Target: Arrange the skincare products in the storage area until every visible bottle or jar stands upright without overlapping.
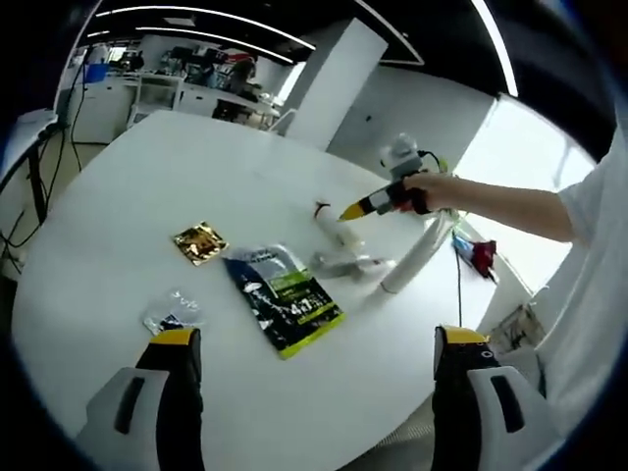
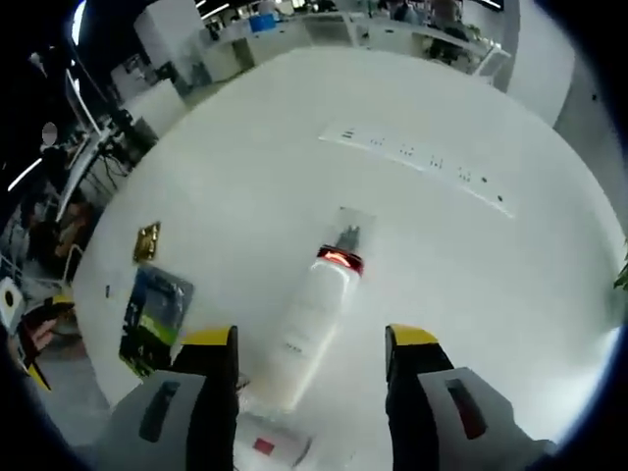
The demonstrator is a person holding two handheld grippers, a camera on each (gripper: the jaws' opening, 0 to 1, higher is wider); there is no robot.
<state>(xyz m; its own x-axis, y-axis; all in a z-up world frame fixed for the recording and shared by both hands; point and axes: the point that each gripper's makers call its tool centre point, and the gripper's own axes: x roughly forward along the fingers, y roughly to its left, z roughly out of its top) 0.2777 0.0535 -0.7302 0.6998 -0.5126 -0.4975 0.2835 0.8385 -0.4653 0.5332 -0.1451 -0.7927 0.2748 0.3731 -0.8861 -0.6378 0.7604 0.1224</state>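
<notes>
A white bottle (image 2: 312, 319) with a red collar lies on its side on the white table (image 2: 461, 255), between the spread jaws of my right gripper (image 2: 309, 365), which hovers open over it. A clear sachet (image 2: 348, 231) lies just beyond its cap. In the left gripper view the same bottle (image 1: 339, 231) lies under the right gripper (image 1: 353, 209), held by a person's hand. A long white tube (image 1: 412, 257) lies flat to its right. My left gripper (image 1: 319, 368) is open and empty, near the table's edge.
A gold sachet (image 1: 199, 242), a blue and green packet (image 1: 285, 294) and a small clear packet (image 1: 172, 314) lie flat on the table (image 1: 147, 177). A small white item with a red mark (image 2: 267, 446) lies near my right jaws. A recessed socket strip (image 2: 422, 157) crosses the far side.
</notes>
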